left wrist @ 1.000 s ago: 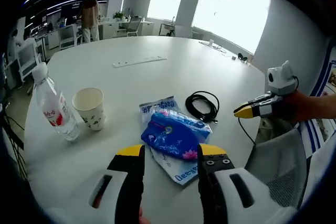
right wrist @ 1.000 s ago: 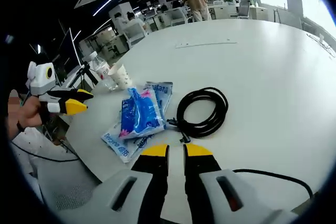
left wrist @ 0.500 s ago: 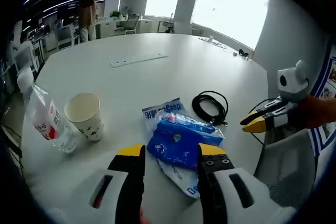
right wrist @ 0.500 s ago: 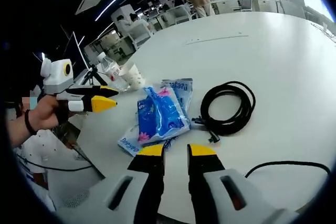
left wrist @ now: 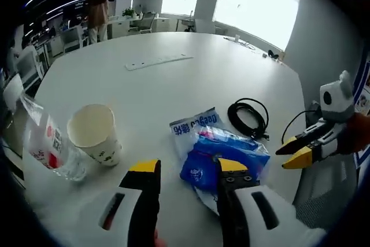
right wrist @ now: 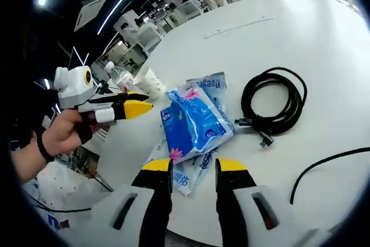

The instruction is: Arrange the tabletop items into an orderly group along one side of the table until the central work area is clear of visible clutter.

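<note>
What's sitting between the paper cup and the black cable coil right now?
In the left gripper view, the blue tissue pack on its flat white-and-blue packet lies between the white paper cup and the coiled black cable.

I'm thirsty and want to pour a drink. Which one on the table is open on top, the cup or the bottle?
The paper cup: its wide mouth stands open and upright. The plastic water bottle beside it has a white cap on top.

Quick count on the table: one water bottle (left wrist: 43,146), one paper cup (left wrist: 95,133), two blue packets (left wrist: 222,154) stacked, one coiled black cable (left wrist: 250,118), one white power strip (left wrist: 159,61).
</note>
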A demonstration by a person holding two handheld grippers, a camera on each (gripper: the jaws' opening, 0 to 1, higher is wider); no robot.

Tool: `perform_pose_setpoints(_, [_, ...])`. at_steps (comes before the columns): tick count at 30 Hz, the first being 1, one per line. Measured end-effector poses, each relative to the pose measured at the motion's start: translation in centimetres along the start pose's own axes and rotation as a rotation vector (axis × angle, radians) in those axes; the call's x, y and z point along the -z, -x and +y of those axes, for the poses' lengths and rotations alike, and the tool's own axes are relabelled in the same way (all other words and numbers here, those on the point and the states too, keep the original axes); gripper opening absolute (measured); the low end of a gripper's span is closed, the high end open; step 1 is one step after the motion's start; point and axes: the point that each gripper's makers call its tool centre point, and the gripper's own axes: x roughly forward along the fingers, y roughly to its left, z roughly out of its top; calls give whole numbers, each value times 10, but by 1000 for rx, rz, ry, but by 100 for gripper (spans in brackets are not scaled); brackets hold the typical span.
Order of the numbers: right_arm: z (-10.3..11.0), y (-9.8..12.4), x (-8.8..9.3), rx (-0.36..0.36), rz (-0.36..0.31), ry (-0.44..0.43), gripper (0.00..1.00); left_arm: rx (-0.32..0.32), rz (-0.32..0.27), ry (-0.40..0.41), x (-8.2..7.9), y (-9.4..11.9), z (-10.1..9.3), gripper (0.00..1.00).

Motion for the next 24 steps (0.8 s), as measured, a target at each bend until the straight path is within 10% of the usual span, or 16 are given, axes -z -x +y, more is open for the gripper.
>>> perform_pose_setpoints(15, [5,-26,6,21,34,-201,29,-5,49,-38,3,-28,12,29])
perform_pose_setpoints(24, [-3,-28,10,35,47,-377,4,-25,72,-32,7,-30,19,10])
